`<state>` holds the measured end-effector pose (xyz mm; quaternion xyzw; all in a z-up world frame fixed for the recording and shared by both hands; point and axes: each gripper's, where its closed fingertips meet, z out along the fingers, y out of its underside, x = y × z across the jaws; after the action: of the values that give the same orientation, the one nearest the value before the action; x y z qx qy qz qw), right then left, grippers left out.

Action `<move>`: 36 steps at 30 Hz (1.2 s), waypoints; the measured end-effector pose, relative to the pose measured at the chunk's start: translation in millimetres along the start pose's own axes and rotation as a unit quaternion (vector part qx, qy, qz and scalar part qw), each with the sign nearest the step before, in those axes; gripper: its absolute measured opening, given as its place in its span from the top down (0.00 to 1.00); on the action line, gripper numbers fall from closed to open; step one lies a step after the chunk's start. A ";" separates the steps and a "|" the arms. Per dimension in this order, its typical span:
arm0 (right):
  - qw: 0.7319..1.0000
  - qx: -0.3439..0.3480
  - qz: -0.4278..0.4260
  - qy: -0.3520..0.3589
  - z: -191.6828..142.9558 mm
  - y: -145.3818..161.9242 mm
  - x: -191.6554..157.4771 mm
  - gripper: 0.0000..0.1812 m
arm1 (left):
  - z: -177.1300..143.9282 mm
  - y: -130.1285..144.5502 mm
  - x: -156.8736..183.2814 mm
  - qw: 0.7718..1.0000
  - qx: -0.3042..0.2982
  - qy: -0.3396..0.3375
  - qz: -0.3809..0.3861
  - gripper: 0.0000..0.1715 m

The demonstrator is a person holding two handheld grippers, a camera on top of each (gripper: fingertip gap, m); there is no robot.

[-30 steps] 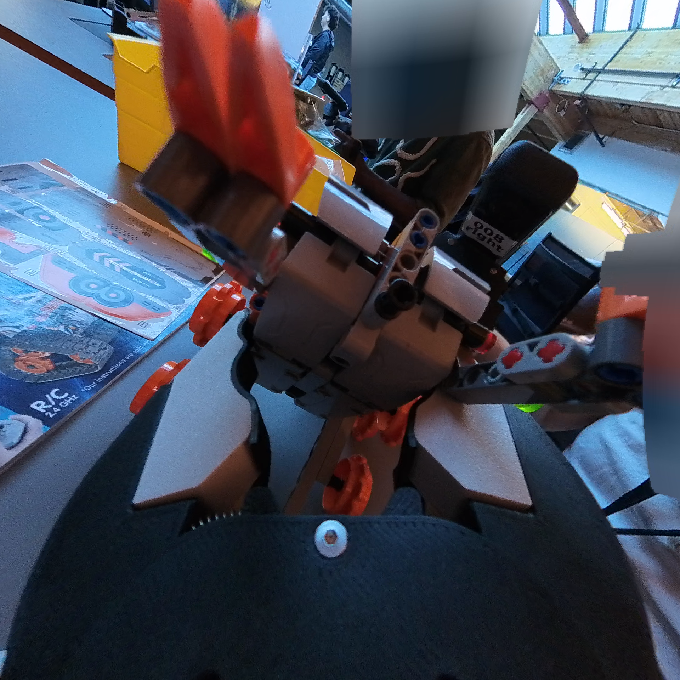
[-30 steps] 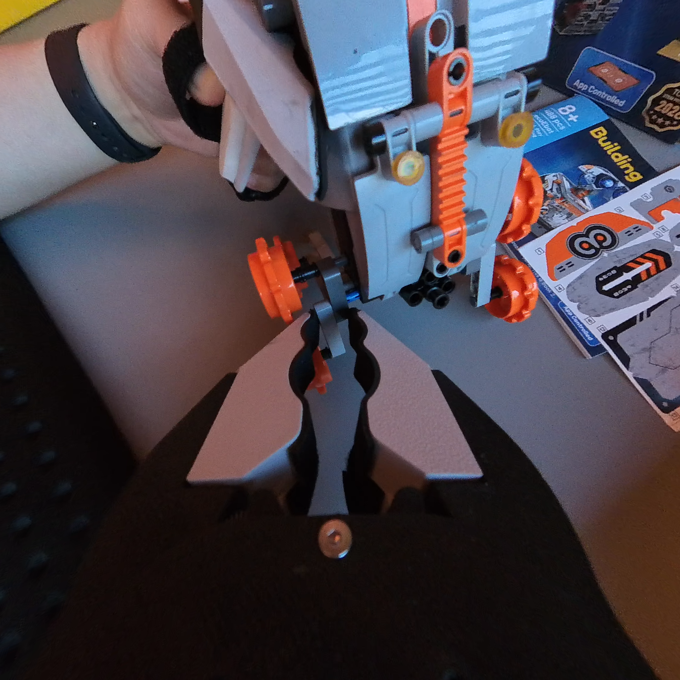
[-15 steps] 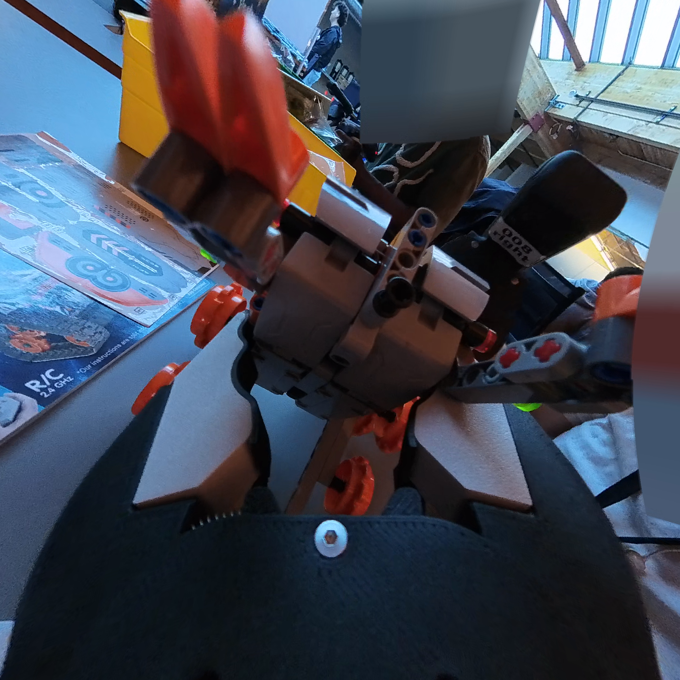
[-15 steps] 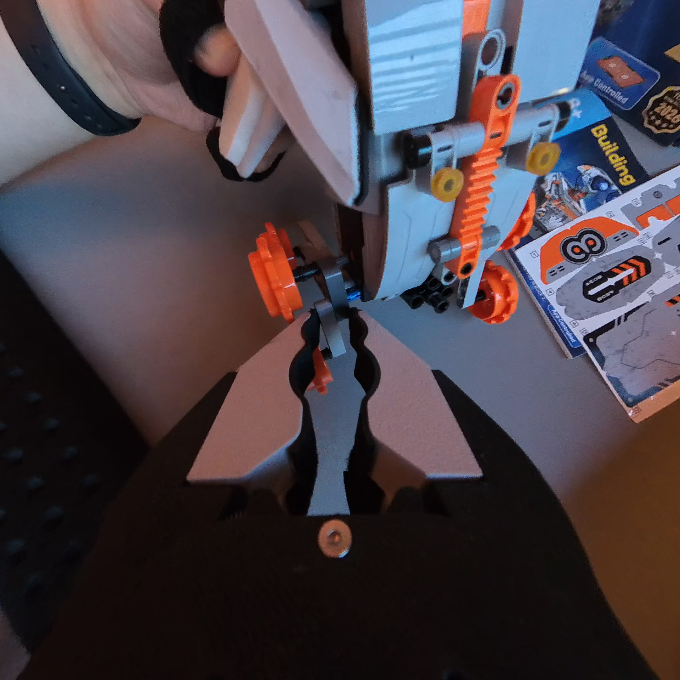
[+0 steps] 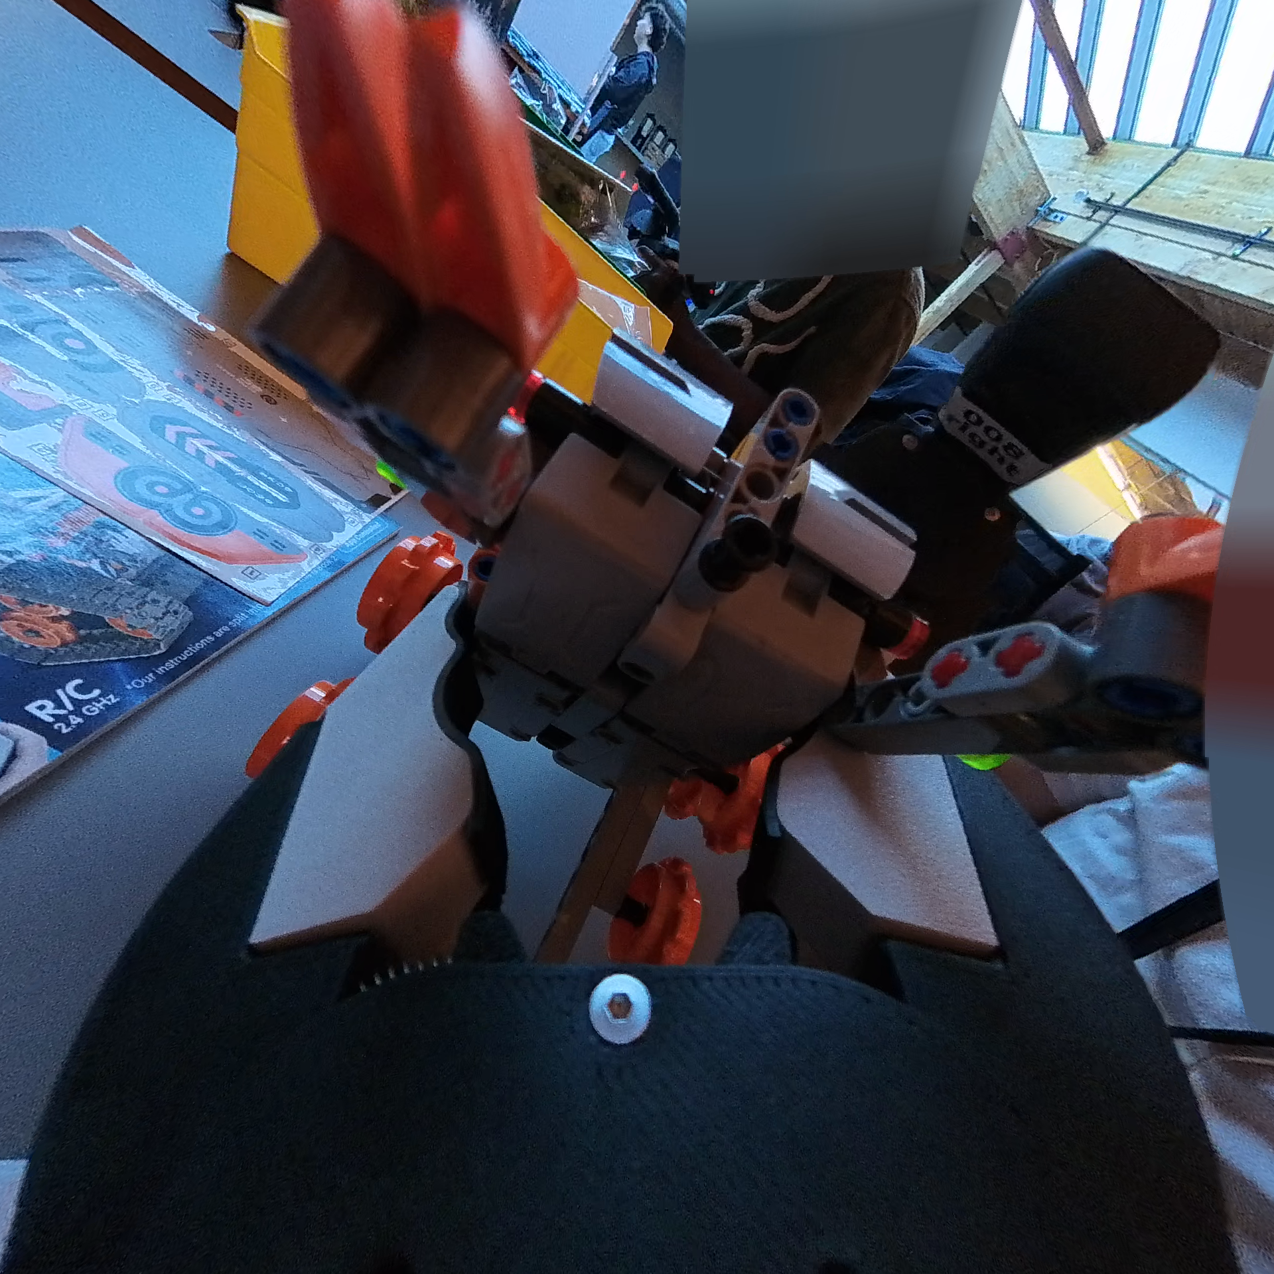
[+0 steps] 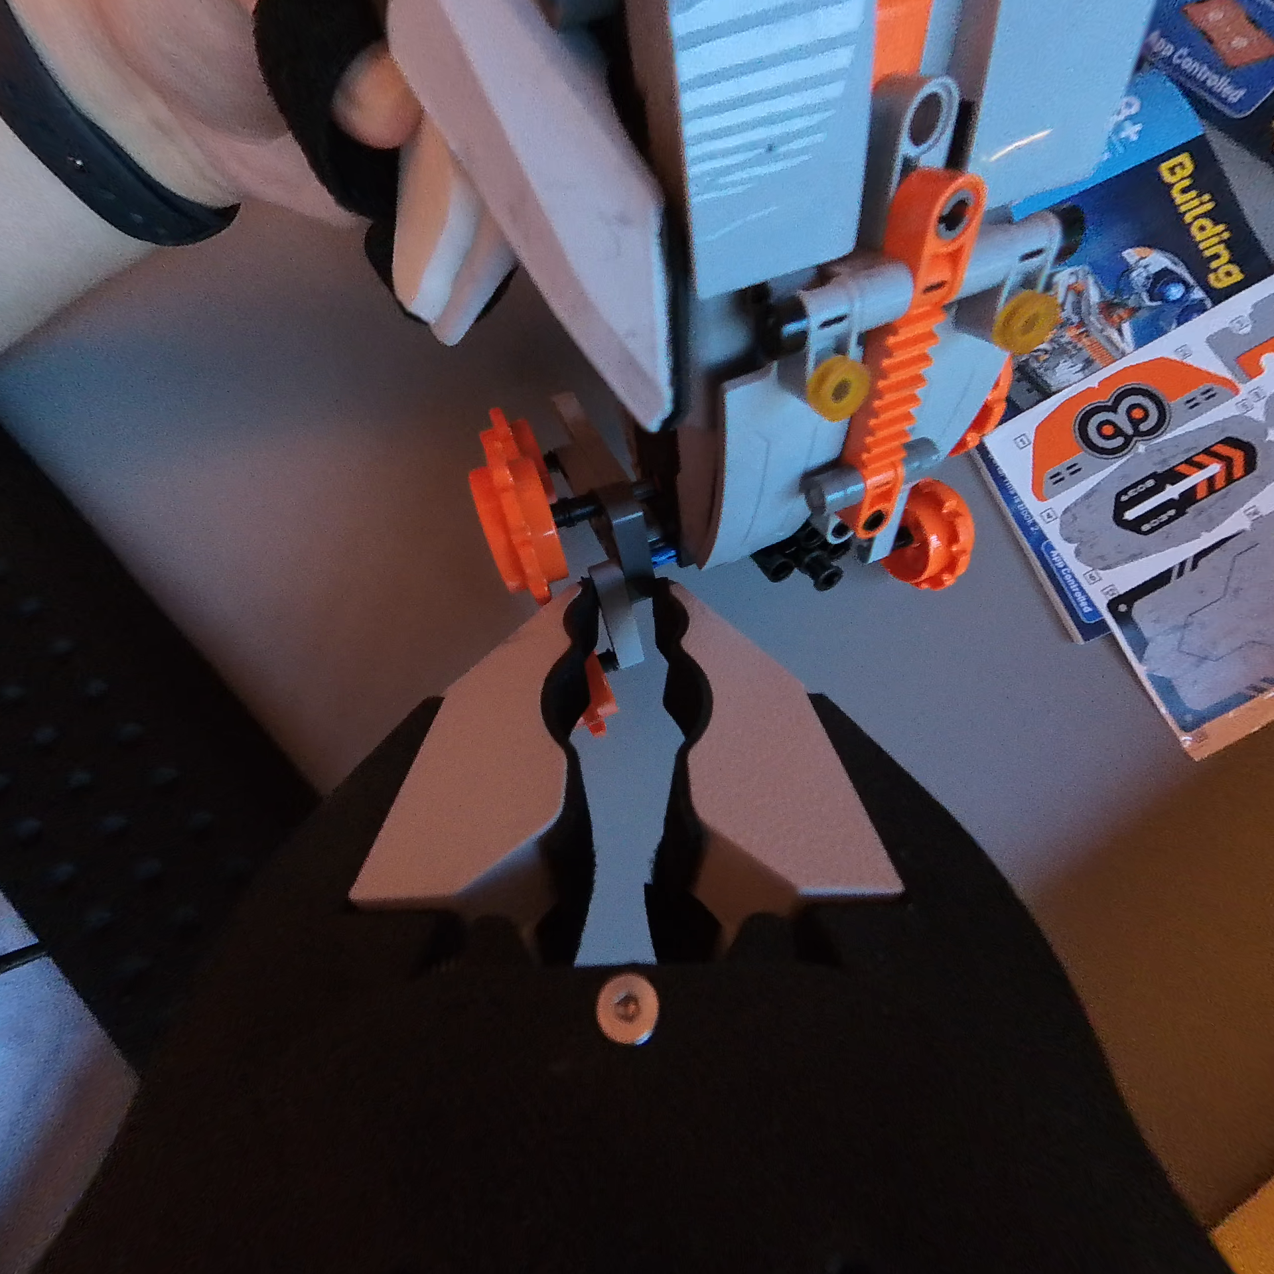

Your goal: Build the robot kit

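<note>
A grey and orange brick-built vehicle model (image 5: 641,620) is held above the grey table. My left gripper (image 5: 620,682) is shut on its grey body, one finger on each side. Orange panels (image 5: 413,152) stick up from it, blurred. In the right wrist view the model (image 6: 758,227) shows an orange toothed rack (image 6: 896,386), yellow bushes and orange wheel hubs (image 6: 513,510). My right gripper (image 6: 620,598) is shut on a small grey beam (image 6: 624,620) that hangs from the model's lower end beside a hub. The left gripper's finger (image 6: 551,207) and a hand (image 6: 172,103) show at the top.
A sticker sheet (image 6: 1172,482) and a blue instruction booklet (image 6: 1137,227) lie on the table (image 6: 276,448) to the right; both also show in the left wrist view (image 5: 138,482). A yellow box (image 5: 276,179) stands behind. The right gripper's black handle (image 5: 1075,372) is beyond the model. Spacing between my two grippers at the tips: around 7 cm.
The model has tilted clockwise in the right wrist view and come closer to that camera. Both grippers keep their hold.
</note>
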<state>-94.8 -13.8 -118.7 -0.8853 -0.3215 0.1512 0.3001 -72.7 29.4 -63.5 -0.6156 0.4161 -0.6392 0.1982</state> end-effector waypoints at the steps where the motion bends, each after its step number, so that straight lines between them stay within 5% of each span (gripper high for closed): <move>1: 1.000 -0.003 0.003 -0.003 0.5 0.6 -0.5 0.91 | -0.1 1.0 0.5 1.000 -0.003 0.001 0.004 0.48; 18: 0.993 0.032 -0.116 0.013 -5.4 -7.7 -5.9 0.91 | -4.7 -6.3 3.7 0.997 0.010 0.027 -0.067 0.49; 36: 0.998 0.032 0.026 -0.041 -1.7 -2.6 -4.2 0.92 | -2.4 -0.6 1.9 1.000 0.001 0.005 -0.030 0.49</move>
<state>-98.4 -15.7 -115.4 -0.8761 -0.3055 0.2054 0.3113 -75.1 28.9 -61.6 -0.6248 0.3981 -0.6479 0.1773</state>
